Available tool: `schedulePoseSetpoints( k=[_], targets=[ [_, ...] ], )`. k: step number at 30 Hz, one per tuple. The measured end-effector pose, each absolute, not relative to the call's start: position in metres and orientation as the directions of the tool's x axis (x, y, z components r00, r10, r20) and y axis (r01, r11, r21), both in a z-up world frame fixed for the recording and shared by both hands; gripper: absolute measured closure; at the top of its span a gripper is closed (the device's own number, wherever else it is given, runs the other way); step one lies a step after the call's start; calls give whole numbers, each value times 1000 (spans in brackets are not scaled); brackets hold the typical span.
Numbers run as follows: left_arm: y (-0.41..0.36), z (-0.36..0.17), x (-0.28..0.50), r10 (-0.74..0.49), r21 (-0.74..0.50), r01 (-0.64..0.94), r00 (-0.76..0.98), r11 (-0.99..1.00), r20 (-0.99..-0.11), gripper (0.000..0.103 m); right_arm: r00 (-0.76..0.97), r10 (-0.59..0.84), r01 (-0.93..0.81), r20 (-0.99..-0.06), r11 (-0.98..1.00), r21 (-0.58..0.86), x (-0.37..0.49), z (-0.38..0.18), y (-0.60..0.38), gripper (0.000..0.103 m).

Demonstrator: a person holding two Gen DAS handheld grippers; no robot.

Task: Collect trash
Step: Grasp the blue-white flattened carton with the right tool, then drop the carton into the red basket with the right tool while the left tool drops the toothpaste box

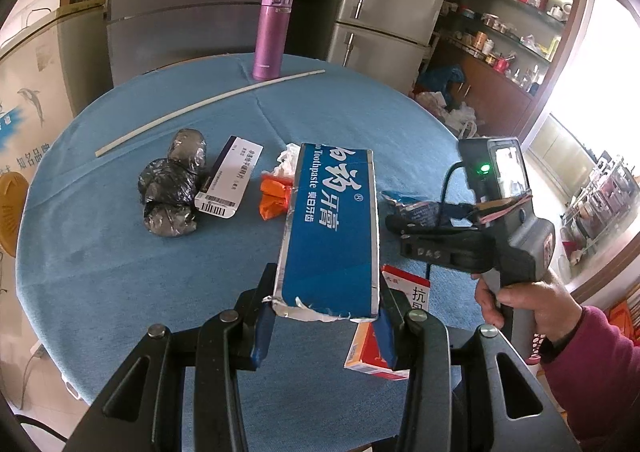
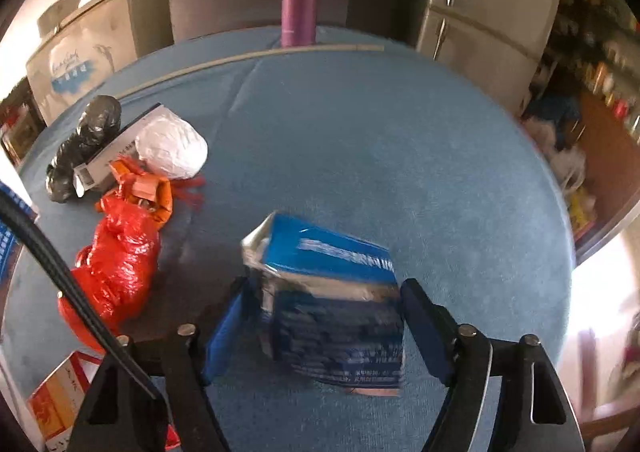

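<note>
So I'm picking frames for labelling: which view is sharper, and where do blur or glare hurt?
Left wrist view: crisp, print on the toothpaste box is legible, only the window at the right edge blows out. Right wrist view: motion-smeared, the blue packet text streaks, and the lower right washes out white.

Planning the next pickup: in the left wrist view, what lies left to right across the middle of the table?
Black plastic bundle → white barcode box → orange wrapper → blue toothpaste box held in the left claw → right claw.
</note>
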State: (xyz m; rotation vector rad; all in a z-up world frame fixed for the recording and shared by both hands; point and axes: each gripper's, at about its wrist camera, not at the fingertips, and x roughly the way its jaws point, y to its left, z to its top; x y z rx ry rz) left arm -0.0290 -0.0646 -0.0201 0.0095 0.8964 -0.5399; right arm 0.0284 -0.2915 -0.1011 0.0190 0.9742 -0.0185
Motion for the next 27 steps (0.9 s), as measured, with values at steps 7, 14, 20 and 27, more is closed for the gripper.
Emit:
schedulePoseSetpoints(
  k=[7,14,20,27],
  targets=[
    [-70,-21,-30,-444,-211,457,493,864,-749,59,583,129,33,-802,983,182,22,-95,-321,31],
    [-83,-14,-34,-457,-198,492,489,848,-743,59,637,125,67,-761,974,215,-14,-77,-332,31],
    [-121,-7,-49,-489,-165,580,463,798,-739,59,701,72,108,-709,973,206,-73,-46,-352,31],
    [-183,2,-78,-540,-100,715,420,692,-729,59,744,-7,233,-668,940,249,-145,-28,-401,30]
  ],
)
